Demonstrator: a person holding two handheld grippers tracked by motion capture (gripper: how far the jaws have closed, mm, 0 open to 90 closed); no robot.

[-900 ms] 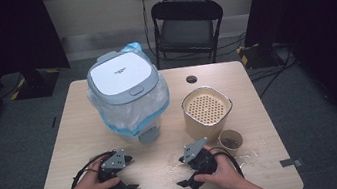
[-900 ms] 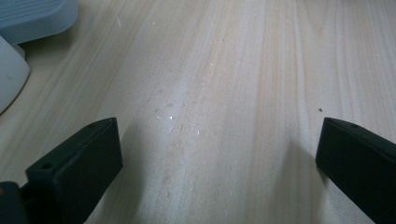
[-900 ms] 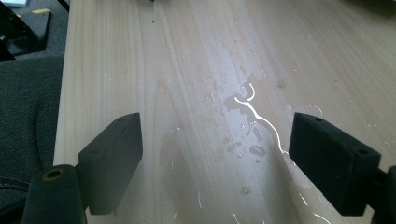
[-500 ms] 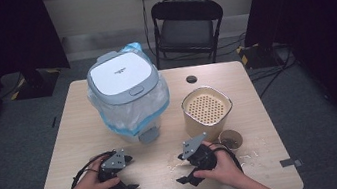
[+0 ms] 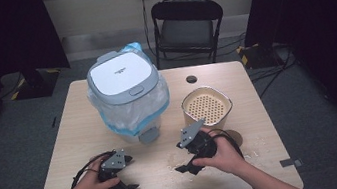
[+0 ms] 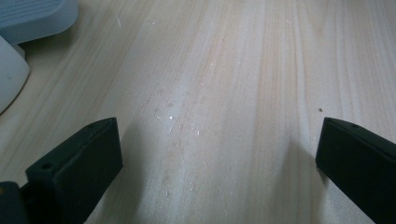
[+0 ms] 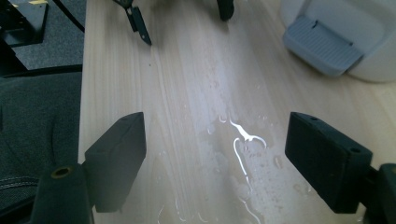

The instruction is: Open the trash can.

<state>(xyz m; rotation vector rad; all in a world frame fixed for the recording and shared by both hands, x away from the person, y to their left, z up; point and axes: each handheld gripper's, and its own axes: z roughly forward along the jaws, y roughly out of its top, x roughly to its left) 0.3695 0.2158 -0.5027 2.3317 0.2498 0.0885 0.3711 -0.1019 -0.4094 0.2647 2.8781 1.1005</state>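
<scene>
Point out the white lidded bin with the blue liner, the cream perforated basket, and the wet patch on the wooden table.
White lidded bin [image 5: 123,76], high view, lid centre.
Cream perforated basket [image 5: 207,105], high view, perforated top.
Wet patch [image 7: 243,140], right gripper view, shiny streak.

Two grippers, left gripper [image 5: 128,185] and right gripper [image 5: 182,157], are sitting over one tabletop [image 5: 236,84]. One lidded bin [image 5: 126,96], one perforated beige container [image 5: 206,106] and one folding chair [image 5: 187,26] are showing.

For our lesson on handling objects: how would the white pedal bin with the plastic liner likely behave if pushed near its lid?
The pedal bin stands tall on a narrow base, so it would probably tip rather than slide. Its loose liner looks floppy and would likely crumple. The wet table may ease sliding.
</scene>
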